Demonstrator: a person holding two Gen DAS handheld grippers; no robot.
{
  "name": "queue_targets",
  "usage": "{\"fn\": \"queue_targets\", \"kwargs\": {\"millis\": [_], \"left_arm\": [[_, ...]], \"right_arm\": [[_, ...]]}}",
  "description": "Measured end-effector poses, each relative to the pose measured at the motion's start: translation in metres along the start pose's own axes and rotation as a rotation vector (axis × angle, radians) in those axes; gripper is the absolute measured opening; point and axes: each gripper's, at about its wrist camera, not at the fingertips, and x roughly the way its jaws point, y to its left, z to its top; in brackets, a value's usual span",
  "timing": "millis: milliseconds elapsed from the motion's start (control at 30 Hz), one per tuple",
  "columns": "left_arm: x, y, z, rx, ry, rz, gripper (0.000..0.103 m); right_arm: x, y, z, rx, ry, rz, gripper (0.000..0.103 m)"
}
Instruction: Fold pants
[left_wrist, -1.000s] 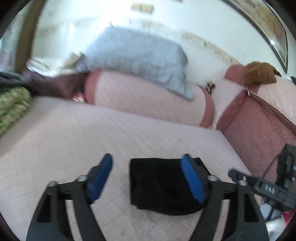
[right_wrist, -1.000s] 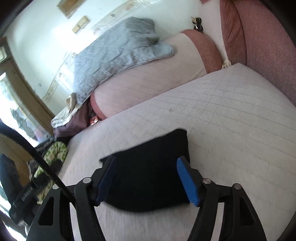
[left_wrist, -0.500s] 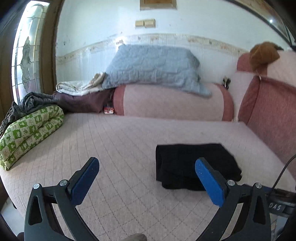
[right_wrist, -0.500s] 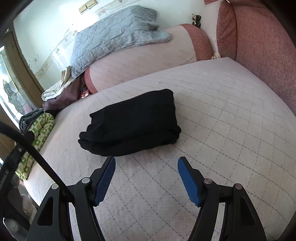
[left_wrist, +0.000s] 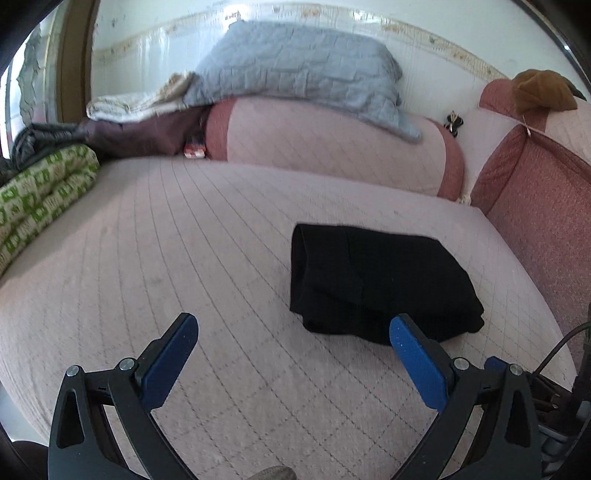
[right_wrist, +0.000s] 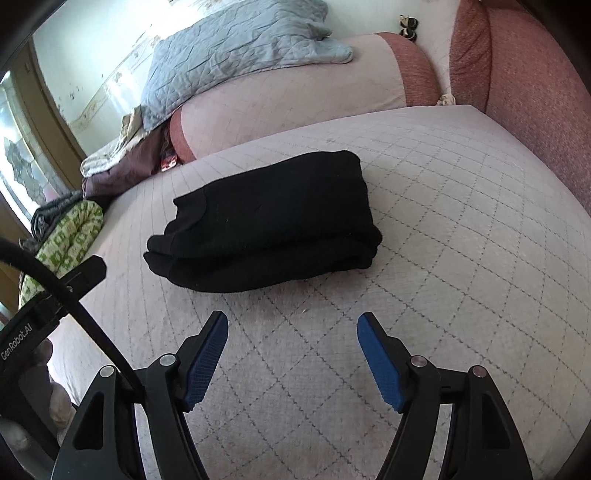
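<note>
The black pants (left_wrist: 376, 280) lie folded into a thick rectangular bundle on the pink quilted bed (left_wrist: 184, 240). My left gripper (left_wrist: 291, 319) hovers just in front of the bundle's near left corner. It is open wide with nothing between its blue pads. In the right wrist view the pants (right_wrist: 273, 229) sit a short way ahead of my right gripper (right_wrist: 292, 316). Its jaws are open and opening a little more, with only bare quilt (right_wrist: 461, 221) between them. Neither gripper touches the cloth.
A pink bolster (left_wrist: 332, 147) with a grey quilt (left_wrist: 295, 66) on top runs along the far edge. A green patterned blanket (left_wrist: 37, 199) lies at the left edge, and red cushions (left_wrist: 546, 221) wall the right side. A black cable (right_wrist: 74, 295) crosses the right view's left side.
Both grippers have drawn back from the pants, which a second ago lay between their jaws and now lie ahead of them. The left jaws have spread wider.
</note>
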Motion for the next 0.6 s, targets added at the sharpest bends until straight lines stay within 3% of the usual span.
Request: {"fn": "queue_targets", "kwargs": {"millis": [600], "left_arm": [[0.020,-0.004,-0.006,0.014,0.100,-0.017,0.103]], "right_arm": [[0.017,0.004,-0.007,-0.009,0.064,0.015,0.080]]}}
